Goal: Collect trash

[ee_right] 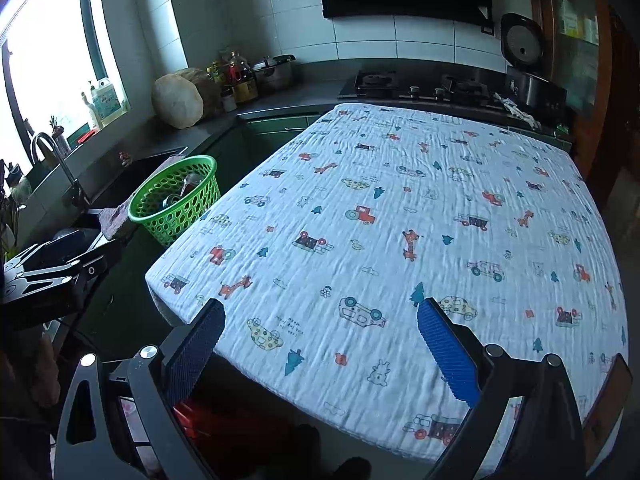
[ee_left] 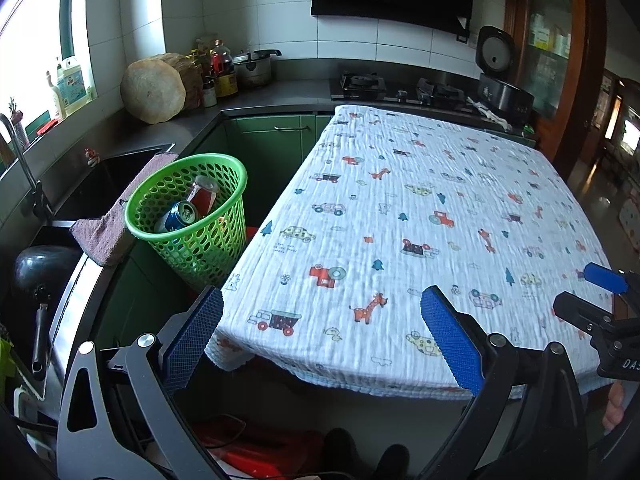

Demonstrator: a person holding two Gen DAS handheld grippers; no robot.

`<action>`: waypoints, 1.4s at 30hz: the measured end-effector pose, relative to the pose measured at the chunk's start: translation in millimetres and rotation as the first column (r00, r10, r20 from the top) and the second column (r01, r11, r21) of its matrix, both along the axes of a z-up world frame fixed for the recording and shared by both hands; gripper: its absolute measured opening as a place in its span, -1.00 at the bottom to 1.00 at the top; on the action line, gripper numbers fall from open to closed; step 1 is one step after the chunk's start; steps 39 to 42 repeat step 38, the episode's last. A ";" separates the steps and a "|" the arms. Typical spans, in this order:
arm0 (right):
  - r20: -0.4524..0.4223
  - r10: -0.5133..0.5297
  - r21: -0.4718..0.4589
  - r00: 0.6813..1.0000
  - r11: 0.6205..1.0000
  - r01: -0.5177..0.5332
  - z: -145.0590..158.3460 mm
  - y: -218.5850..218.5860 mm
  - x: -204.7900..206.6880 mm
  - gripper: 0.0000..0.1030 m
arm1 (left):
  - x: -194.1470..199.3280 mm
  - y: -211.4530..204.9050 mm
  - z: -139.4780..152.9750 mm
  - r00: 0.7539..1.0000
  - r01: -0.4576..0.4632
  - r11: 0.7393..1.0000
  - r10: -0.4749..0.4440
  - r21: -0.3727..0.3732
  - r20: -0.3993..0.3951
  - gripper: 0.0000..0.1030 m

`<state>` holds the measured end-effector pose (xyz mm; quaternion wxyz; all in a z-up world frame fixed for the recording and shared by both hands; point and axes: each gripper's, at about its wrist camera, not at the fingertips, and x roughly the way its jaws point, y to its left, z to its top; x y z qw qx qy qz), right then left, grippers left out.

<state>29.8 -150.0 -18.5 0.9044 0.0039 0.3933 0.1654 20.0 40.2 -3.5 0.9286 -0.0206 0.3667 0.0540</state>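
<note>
Both the left gripper [ee_left: 320, 336] and right gripper [ee_right: 320, 344] gape wide, holding nothing. Two drink cans [ee_left: 192, 208] lie in the green perforated basket [ee_left: 224, 236] beside the cloth-covered table [ee_left: 400, 220] — a careless left swing could topple it.

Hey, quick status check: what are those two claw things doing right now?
Left gripper open, empty. Right gripper open, empty. Two cans in green basket. Nothing in the way.
</note>
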 end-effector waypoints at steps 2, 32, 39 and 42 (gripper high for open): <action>-0.001 0.003 -0.001 1.000 1.000 -0.003 -0.4 0.9 0.0 0.82 | -0.4 0.2 0.6 1.000 0.002 1.000 -0.002 0.000 0.002 0.90; -0.011 -0.010 0.004 1.000 1.000 0.010 -3.9 -4.8 1.2 0.82 | 1.1 -8.9 2.6 1.000 0.027 0.999 -0.027 0.016 0.013 0.90; -0.012 -0.006 0.004 1.000 1.000 0.007 -4.3 -6.0 1.3 0.82 | 1.0 -8.1 0.8 0.999 0.031 0.999 -0.031 0.008 0.009 0.90; -0.012 -0.006 0.004 1.000 1.000 0.007 -4.3 -6.0 1.3 0.82 | 1.0 -8.1 0.8 0.999 0.031 0.999 -0.031 0.008 0.009 0.90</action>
